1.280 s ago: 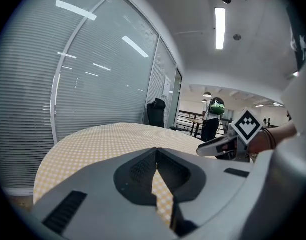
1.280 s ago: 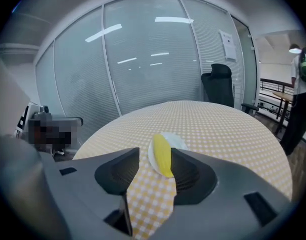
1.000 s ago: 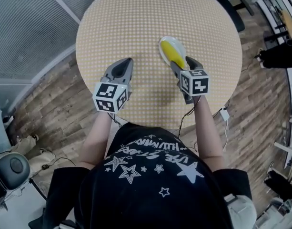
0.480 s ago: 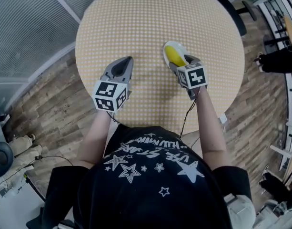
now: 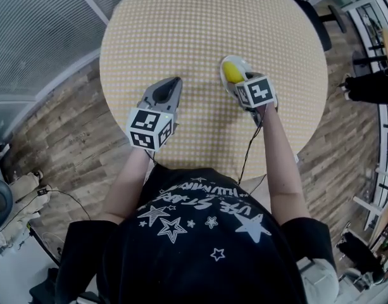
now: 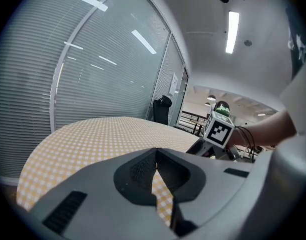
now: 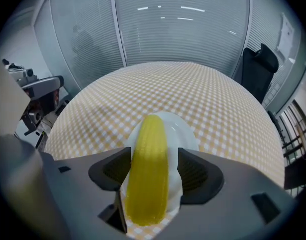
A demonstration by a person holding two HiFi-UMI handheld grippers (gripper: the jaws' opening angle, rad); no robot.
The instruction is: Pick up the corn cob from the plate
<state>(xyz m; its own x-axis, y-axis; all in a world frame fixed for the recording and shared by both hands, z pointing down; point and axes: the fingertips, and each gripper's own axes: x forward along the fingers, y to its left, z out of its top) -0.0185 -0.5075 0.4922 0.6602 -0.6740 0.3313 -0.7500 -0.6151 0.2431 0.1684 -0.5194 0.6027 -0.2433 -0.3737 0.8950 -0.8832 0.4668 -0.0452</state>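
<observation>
The corn cob (image 7: 149, 184) was bright yellow, ribbed with fine rows of kernels; the plate (image 7: 188, 133) under it was plain white; the table (image 5: 200, 18) wore a yellow-and-white check; the left gripper (image 6: 155, 156) and the right gripper (image 7: 151, 170) were matt grey, each with a cube (image 5: 149, 128) of black-and-white square markers; the shirt (image 5: 200, 252) was black with white stars and lettering; the floor (image 5: 73, 138) was brown wood planks.
</observation>
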